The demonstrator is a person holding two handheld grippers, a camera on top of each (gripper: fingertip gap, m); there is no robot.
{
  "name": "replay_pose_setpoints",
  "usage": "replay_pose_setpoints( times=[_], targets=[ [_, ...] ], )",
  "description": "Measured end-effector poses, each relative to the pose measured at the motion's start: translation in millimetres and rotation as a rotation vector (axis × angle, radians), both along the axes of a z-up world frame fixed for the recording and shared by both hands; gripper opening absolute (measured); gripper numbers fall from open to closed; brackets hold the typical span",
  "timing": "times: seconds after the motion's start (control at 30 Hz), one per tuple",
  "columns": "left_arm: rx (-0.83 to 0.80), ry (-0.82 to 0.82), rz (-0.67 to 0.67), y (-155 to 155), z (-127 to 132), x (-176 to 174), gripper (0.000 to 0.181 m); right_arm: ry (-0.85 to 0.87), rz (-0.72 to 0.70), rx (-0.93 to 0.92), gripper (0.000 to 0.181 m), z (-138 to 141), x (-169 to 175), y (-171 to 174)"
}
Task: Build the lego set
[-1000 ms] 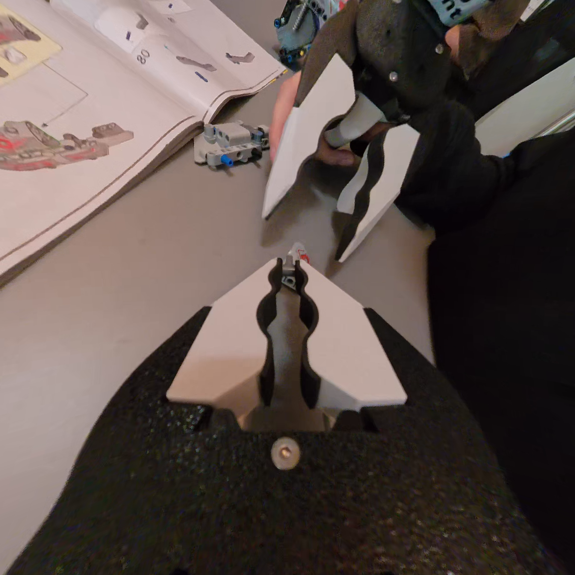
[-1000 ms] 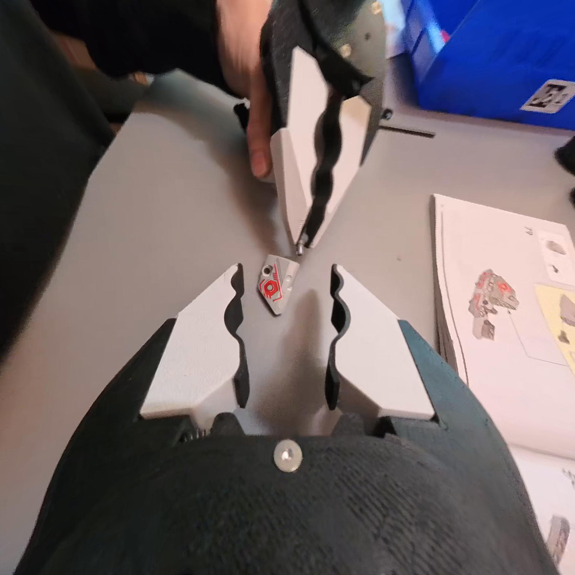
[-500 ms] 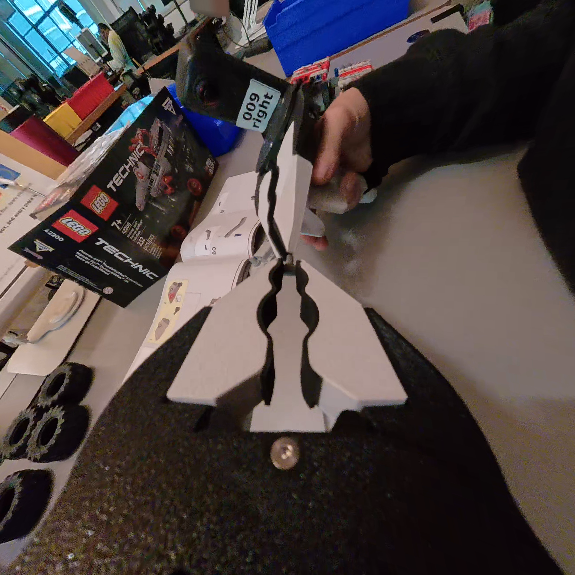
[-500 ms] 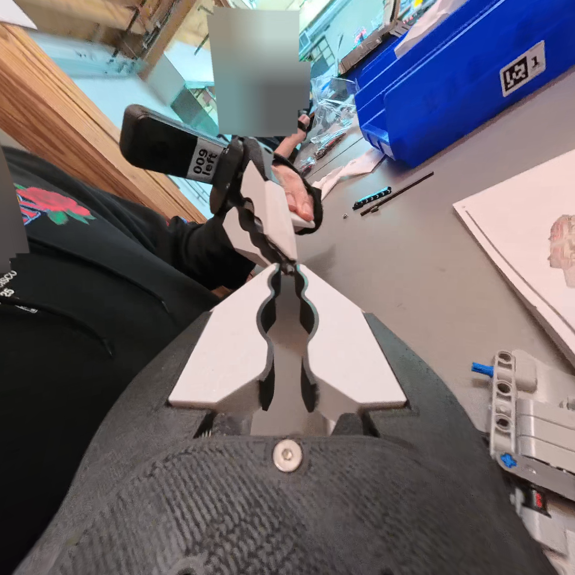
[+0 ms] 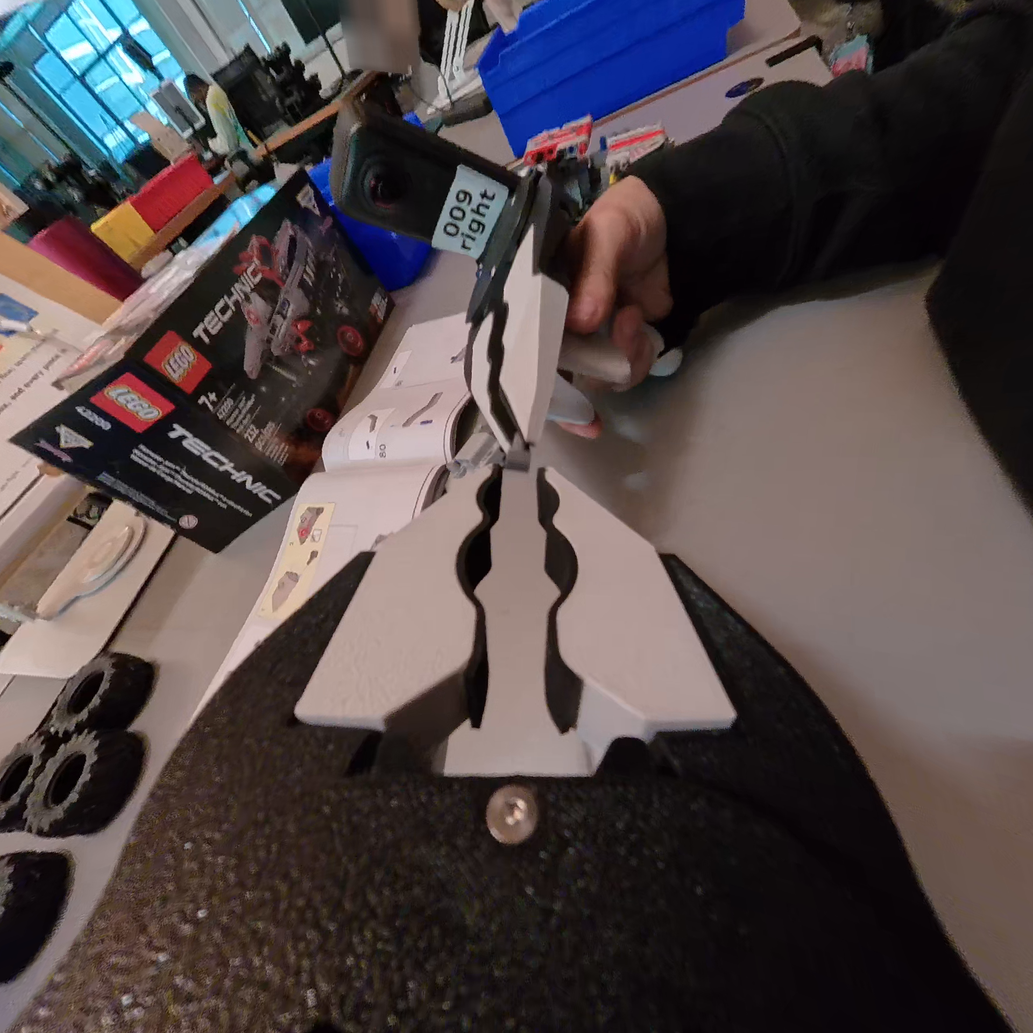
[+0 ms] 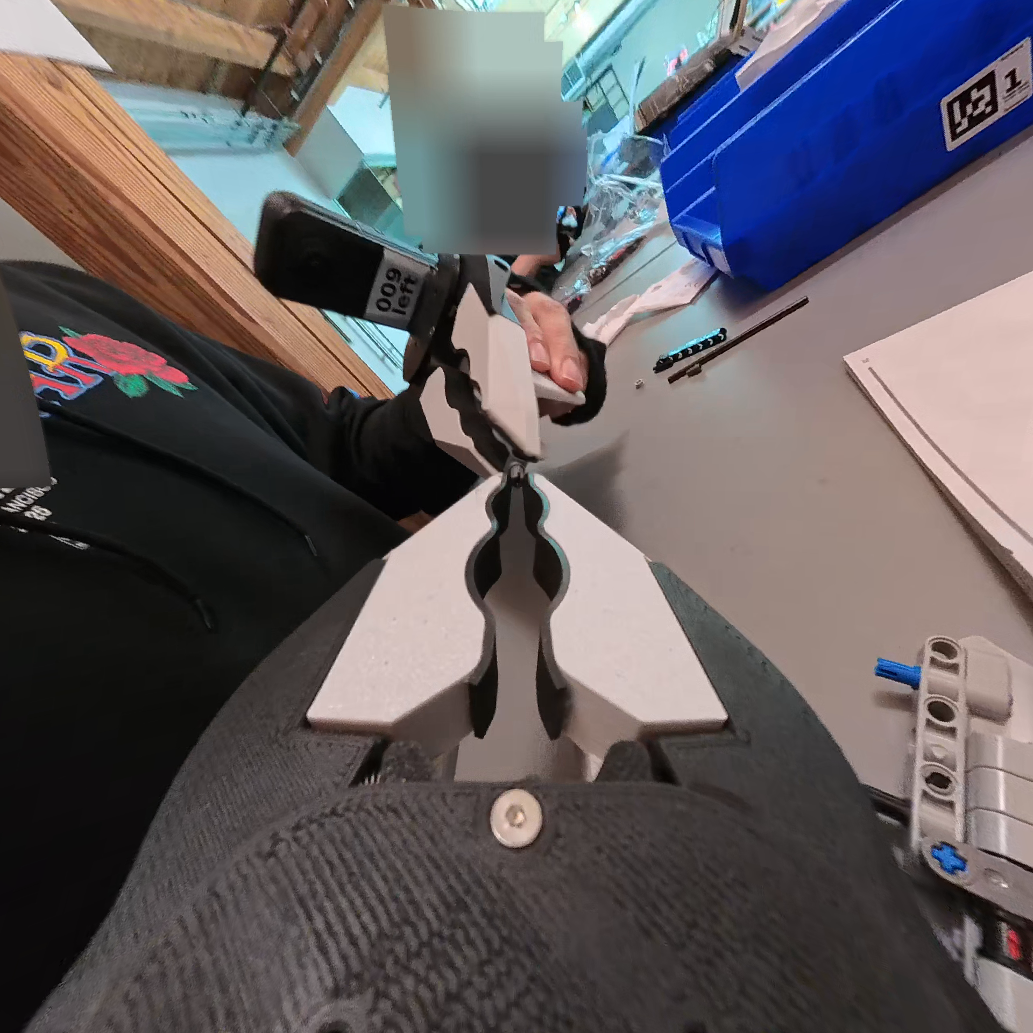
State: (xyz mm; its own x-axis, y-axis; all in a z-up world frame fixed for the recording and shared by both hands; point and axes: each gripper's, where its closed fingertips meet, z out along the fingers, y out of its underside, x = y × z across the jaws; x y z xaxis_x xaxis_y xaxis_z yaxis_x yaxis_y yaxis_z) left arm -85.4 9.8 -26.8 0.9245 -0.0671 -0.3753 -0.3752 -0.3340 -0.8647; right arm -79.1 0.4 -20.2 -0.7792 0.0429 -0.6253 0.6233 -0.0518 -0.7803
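Note:
Both grippers are held above the grey table [image 5: 810,559] and meet tip to tip. My right gripper [image 6: 514,483] is shut on a small grey panel piece [image 5: 517,459], which I see edge-on. In the left wrist view the right gripper [image 5: 515,444] comes down from above. My left gripper [image 5: 517,475] is shut with a narrow gap at its tips. It grips a small dark pin [image 6: 513,470] that touches the panel. In the right wrist view the left gripper [image 6: 524,454] comes in from the upper left. Both parts are mostly hidden by the fingers.
A grey sub-assembly with blue pins [image 6: 961,754] lies at the right, beside the open instruction booklet [image 5: 402,413]. The black set box [image 5: 212,391] and black tyres [image 5: 72,771] are at the left. Blue bins [image 6: 838,167], a black axle [image 6: 738,338] and a person's dark sleeves are nearby.
A second ago the panel lay on the table between my open right fingers. The right gripper has shut on it and lifted it. Both grippers rose and now meet tip to tip.

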Motion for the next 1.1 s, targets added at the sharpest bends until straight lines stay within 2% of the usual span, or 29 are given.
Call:
replay_pose_setpoints(
  times=[0.07, 0.17, 0.33, 0.63, 0.77, 0.97, 1.07, 1.1],
  targets=[
    [-0.021, -0.018, -0.002, -1, -5, 1, 0.015, -0.017, -0.004, -0.034, 0.003, 3, -1, 1],
    [0.004, -0.045, -0.008, -1, -3, 3, 0.015, -0.012, 0.005, -0.009, 0.003, -1, 0, -1],
    [0.029, -0.077, -0.009, -3, -1, 3, 0.005, -0.043, 0.021, -0.036, 0.003, 0, 1, -3],
    [0.02, 0.042, 0.025, -4, -2, -2, 0.005, -0.109, 0.011, -0.053, 0.003, -2, -3, -2],
    [0.045, 0.04, 0.007, -5, 1, 1, 0.007, -0.132, 0.014, -0.039, 0.003, -5, -4, -3],
    [-0.036, -0.04, -0.015, -10, -8, 4, 0.005, -0.14, 0.039, -0.004, 0.003, -10, -1, -7],
    [-0.106, -0.158, -0.002, -14, -20, 2, 0.005, -0.052, 0.019, 0.104, 0.004, -20, -1, -8],
    [-0.136, -0.197, -0.004, -17, -26, 1, 0.005, 0.003, 0.011, 0.151, 0.011, -23, -2, -7]
  ],
)
